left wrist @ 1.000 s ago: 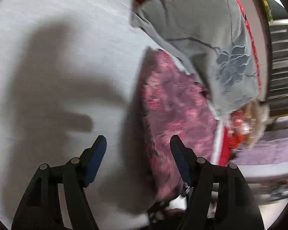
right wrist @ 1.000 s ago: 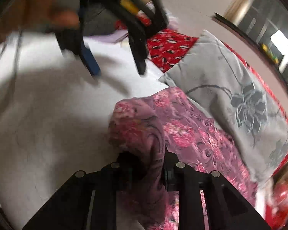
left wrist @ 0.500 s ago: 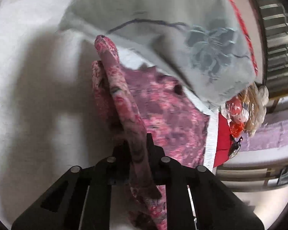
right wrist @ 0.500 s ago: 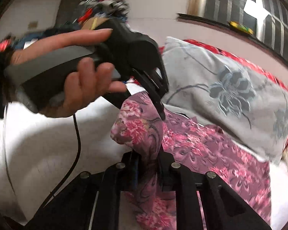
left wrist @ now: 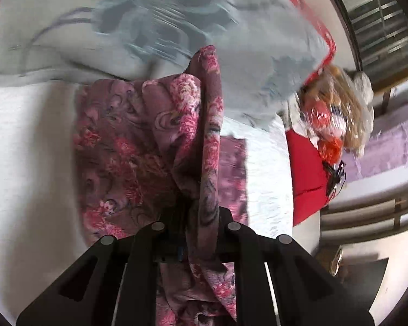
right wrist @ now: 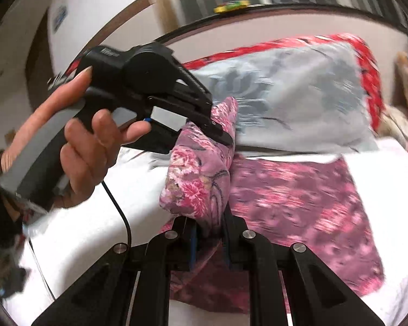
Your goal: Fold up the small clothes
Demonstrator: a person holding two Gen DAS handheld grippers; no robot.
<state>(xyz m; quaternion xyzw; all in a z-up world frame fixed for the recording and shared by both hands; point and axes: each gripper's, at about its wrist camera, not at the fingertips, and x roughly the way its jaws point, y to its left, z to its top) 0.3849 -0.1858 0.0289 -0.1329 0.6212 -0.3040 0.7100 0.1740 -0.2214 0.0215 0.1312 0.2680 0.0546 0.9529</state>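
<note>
The left tongs [left wrist: 201, 228] are now clamped on an edge of the pink floral garment [left wrist: 122, 157]; a second ago they stood apart over the bare white bedsheet [left wrist: 27, 149] with the cloth lying flat at their 2 o'clock. The pinched edge rises as a narrow ridge toward 12 o'clock in the left wrist view, with the grey flowered pillow [left wrist: 163, 27] behind it and a red cover [left wrist: 307, 179] at 3 o'clock.

The right tongs [right wrist: 208, 233] are also closed on the garment [right wrist: 299, 203], as they were a second ago, gripping a bunched fold that stands up at 12 o'clock. In the right wrist view the person's left hand [right wrist: 76, 146] and its gripper body sit at 10 o'clock, their tip meeting the cloth just above the right tongs' hold. The rest of the garment spreads flat on the bed toward 3 o'clock, below the pillow.

So both corners of one side are now held and lifted off the sheet. That likely means the fold itself can begin: carrying this raised edge across toward the flat far part. The two holds sit close together, so cloth may sag or bunch between them.
</note>
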